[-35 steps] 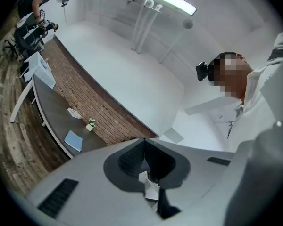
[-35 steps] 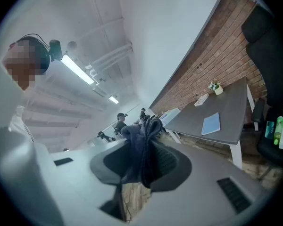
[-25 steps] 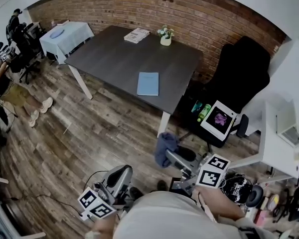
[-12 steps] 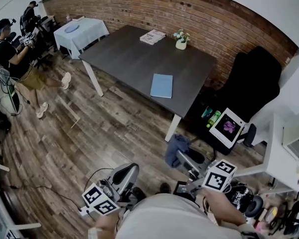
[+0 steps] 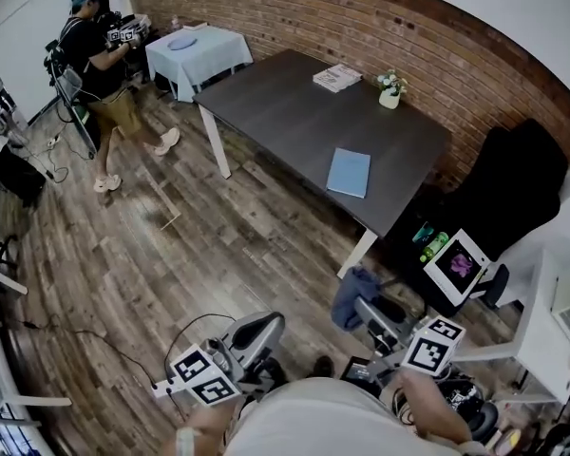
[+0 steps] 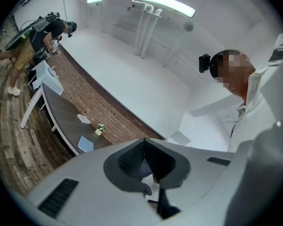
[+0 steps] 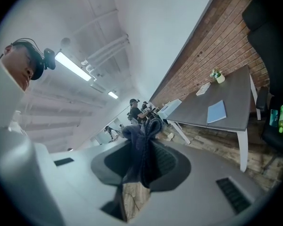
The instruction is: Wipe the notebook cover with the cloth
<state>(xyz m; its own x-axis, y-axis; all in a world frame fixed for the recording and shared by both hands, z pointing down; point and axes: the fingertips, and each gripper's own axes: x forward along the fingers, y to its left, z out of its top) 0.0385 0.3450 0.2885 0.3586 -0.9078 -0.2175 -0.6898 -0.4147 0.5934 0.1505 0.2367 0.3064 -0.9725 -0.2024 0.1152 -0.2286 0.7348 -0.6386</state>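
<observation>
A light blue notebook [image 5: 349, 172] lies flat on the dark grey table [image 5: 294, 112], near its right edge and far ahead of both grippers. My right gripper [image 5: 361, 302] is held low near my body, shut on a dark blue cloth [image 5: 353, 287] that hangs bunched from its jaws. In the right gripper view the cloth [image 7: 142, 145] fills the jaws and the notebook [image 7: 216, 111] shows far off on the table. My left gripper [image 5: 271, 326] is also low, over the wood floor, jaws shut with nothing between them. The left gripper view shows the notebook [image 6: 85, 143] small in the distance.
A small flower pot [image 5: 389, 91] and a booklet [image 5: 337, 77] sit at the table's far side. A black chair [image 5: 513, 188] and a box with a colourful picture [image 5: 459, 264] stand to the right. A white-covered side table [image 5: 198, 53] and a person [image 5: 100, 65] are at the far left.
The head view has swung left, so the table and notebook sit further right and lower in the picture. The distant person has walked nearer the side table. Both grippers hold as before.
</observation>
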